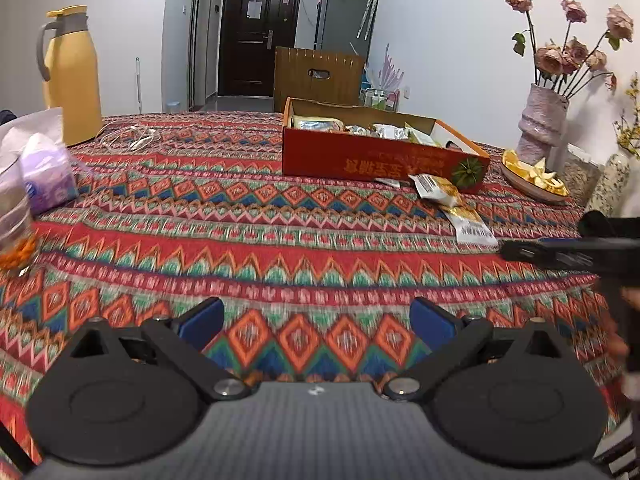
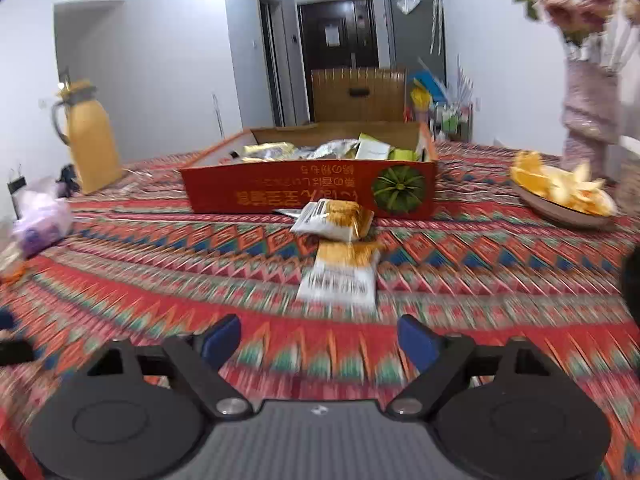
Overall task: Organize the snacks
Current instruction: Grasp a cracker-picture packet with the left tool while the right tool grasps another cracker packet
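White walls (image 1: 452, 40) all round, and a dark door (image 1: 256, 36) sat at the end of a short hallway. A grey fridge (image 1: 344, 16) stood beside it, with a wooden crate (image 1: 316, 76) in front. Bright light glared off the wall.

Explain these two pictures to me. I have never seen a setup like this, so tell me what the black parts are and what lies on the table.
Each picture comes from a camera on a hand-held gripper, looking along its two blue-padded fingers. The left gripper and right gripper are both open and hold nothing. On the patterned tablecloth stands a red box with snack packets inside. Two more snack packets lie in front of it, ahead of the right gripper. There are also a yellow jug, a vase of flowers and a dish of peels.
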Demonstrator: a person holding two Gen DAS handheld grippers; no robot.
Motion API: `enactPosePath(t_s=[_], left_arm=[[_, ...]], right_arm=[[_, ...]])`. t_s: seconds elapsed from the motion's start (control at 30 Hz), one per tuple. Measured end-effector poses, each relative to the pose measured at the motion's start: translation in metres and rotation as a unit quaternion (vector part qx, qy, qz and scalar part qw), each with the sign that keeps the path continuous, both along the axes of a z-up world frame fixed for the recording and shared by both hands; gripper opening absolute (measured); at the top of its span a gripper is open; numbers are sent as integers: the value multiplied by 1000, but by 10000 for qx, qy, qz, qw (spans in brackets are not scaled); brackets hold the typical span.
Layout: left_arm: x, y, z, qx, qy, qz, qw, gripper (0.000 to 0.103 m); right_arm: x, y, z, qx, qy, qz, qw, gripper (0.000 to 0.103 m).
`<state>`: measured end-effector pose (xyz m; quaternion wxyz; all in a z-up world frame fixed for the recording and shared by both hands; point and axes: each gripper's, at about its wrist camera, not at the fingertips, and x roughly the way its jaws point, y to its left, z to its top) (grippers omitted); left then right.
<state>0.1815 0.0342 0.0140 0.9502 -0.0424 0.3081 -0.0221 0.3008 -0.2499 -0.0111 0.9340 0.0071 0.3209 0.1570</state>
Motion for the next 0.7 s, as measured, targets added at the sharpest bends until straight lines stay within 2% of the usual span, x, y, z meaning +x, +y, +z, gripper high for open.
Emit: enactPosePath(t_s=[0.17, 0.2, 0.23, 0.3, 0.33, 0.43, 0.53, 0.6, 0.7], left_arm=[[37, -8, 11, 156, -152, -124, 9997, 101], [46, -12, 12, 184, -167, -163, 9996, 101], [54, -15, 13, 213, -158, -200, 9994, 101], [72, -24, 14, 231, -153, -297, 9992, 101], [82, -30, 15, 218, -171, -378, 9989, 101], [111, -54, 13, 182, -302, -680, 9971, 101], [149, -86, 4, 69, -262, -922, 9954, 101], [175, -112, -5, 134, -149, -924, 9955, 101], [206, -148, -21, 402, -217, -997, 9940, 101]], right_arm=[[74, 26, -20, -425, 245, -177, 9986, 77], [81, 29, -25, -486, 302, -181, 9982, 71], [81, 30, -27, -547, 177, -188, 9982, 59], [78, 27, -26, -516, 135, -64, 9986, 44], [76, 23, -24, -525, 151, -55, 9985, 41], [71, 0, -15, -527, 84, -87, 9985, 39], [79, -37, -11, -493, -69, -457, 9977, 39], [88, -64, -13, -212, -47, -754, 9969, 39], [91, -84, -14, 162, -203, -948, 9952, 39]])
